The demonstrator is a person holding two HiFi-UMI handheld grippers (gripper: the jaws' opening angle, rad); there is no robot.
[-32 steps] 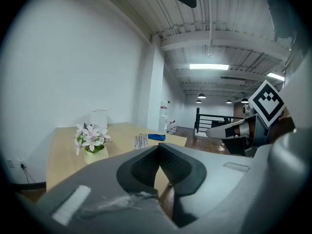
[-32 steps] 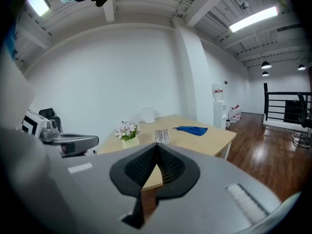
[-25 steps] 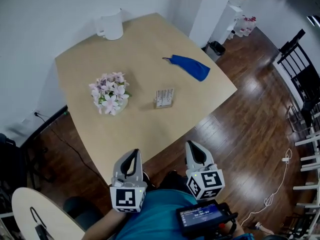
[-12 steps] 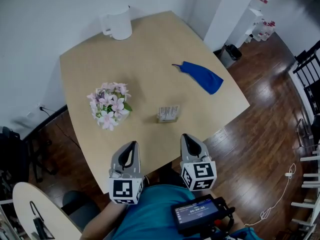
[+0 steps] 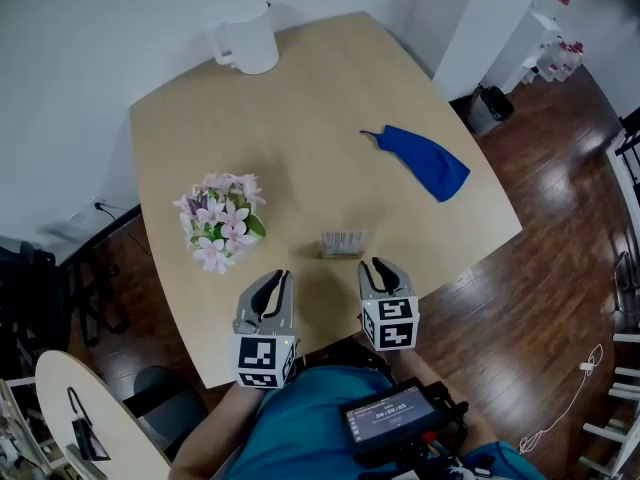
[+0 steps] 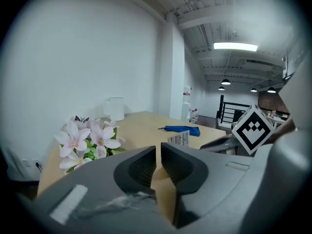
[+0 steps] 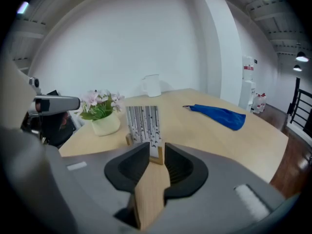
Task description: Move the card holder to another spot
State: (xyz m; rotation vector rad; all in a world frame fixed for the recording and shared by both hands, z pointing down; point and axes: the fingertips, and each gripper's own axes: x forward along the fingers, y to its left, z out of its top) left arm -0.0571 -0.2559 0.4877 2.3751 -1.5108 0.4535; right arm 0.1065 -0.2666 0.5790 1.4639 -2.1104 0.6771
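The card holder, a small wooden stand with striped cards upright in it, stands near the front edge of the light wooden table. My right gripper sits just short of it. In the right gripper view the card holder is right ahead of the right gripper, whose jaws are opening with only bare tabletop between them. My left gripper hovers over the table edge to the holder's left. In its own view the left gripper shows the jaws nearly together and empty.
A pot of pink flowers stands left of the holder. A blue cloth lies at the right. At the far corner stands a white jug. A round side table is at my lower left, and dark wooden floor lies to the right.
Both grippers have moved forward from in front of my body to the table's front edge. The right one now almost reaches the card holder.
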